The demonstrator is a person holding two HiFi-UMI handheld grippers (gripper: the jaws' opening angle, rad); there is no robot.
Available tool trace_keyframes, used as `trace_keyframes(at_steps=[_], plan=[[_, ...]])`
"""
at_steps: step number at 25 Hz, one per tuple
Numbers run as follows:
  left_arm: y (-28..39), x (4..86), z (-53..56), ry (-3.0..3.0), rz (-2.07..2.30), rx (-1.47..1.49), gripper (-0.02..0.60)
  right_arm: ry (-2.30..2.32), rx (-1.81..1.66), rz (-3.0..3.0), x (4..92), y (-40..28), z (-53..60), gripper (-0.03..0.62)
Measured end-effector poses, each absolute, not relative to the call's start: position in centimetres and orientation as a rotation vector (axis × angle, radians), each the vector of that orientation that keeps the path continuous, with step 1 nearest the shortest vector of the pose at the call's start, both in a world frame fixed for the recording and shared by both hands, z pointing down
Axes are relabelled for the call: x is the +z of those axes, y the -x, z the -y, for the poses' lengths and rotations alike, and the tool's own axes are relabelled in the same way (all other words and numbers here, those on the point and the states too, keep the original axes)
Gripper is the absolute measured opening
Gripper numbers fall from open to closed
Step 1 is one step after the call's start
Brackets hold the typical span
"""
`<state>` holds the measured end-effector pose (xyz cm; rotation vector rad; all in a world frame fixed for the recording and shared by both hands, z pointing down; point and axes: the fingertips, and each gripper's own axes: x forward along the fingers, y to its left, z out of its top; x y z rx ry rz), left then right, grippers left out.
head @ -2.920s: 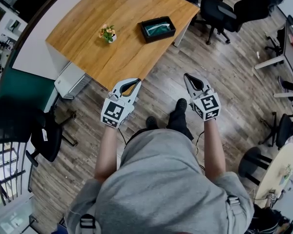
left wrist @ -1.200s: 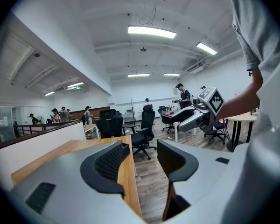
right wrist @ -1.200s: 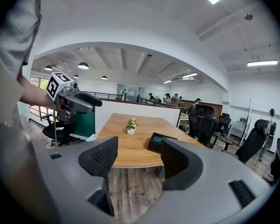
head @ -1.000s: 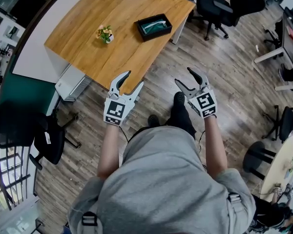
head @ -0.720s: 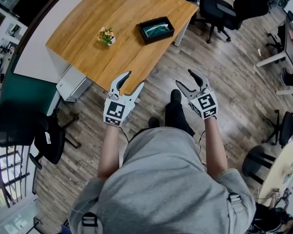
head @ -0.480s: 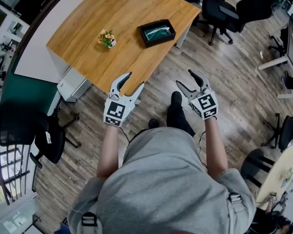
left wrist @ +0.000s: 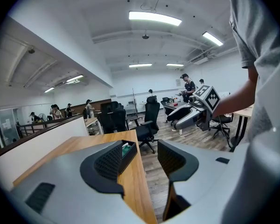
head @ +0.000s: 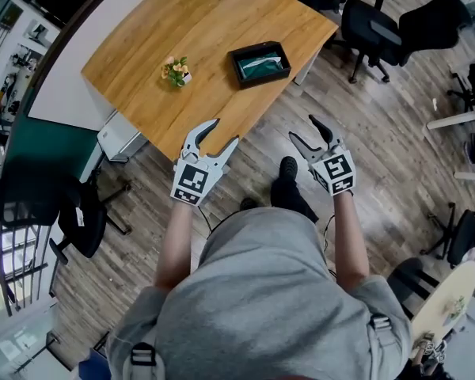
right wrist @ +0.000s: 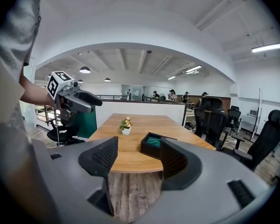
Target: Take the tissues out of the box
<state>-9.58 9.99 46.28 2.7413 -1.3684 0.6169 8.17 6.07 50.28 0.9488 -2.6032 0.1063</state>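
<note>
A black open box (head: 260, 63) with green-white tissue inside lies on the wooden table (head: 198, 30), toward its right end. The right gripper view shows the box (right wrist: 154, 145) past the jaws; in the left gripper view the box (left wrist: 127, 150) peeks out behind the left jaw. My left gripper (head: 224, 131) is held open above the table's near corner. To its right my right gripper (head: 305, 127) hangs open over the floor. Both are empty and well short of the box.
A small flower pot (head: 176, 70) stands on the table left of the box. Black office chairs (head: 380, 22) stand beyond the table's right end, another chair (head: 71, 220) at the left. The person's feet (head: 287, 169) are on the plank floor.
Both grippers have opened since the earliest frame. The view has shifted slightly, so the table and box sit a little lower and nearer. The grippers have barely moved.
</note>
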Motion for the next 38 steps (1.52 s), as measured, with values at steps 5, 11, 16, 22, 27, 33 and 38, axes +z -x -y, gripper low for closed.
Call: trace_keyframes(at_steps=[5,11,16,22,27,33,38], plan=[[8.9,46.4,-7.3,-2.708,1.409,0.634,0.239,-0.902,0.109,2.620,50.5,-8.6,-3.0,0.287],[8.4,46.5,-4.7,-2.660,1.459,0.631,0.239,-0.840,0.117,2.632,50.7,-9.0,0.1,0.287],[7.6,46.7,-2.6,-2.611,1.515,0.628,0.239,-0.790,0.117,2.650,50.9,-9.9,2.8,0.287],[6.1,46.8,-0.2,-2.557,1.582,0.638,0.239,-0.725,0.116,2.674,51.0,-11.2,5.9,0.287],[4.4,47.1,2.0,-2.525,1.624,0.642,0.239,-0.679,0.102,2.677,51.8,-13.0,8.4,0.285],[1.5,47.5,4.3,-2.496,1.658,0.671,0.239,-0.630,0.119,2.701,51.9,-15.2,11.1,0.284],[-0.3,47.6,5.7,-2.475,1.663,0.640,0.239,-0.610,0.137,2.719,52.2,-16.7,13.5,0.282]])
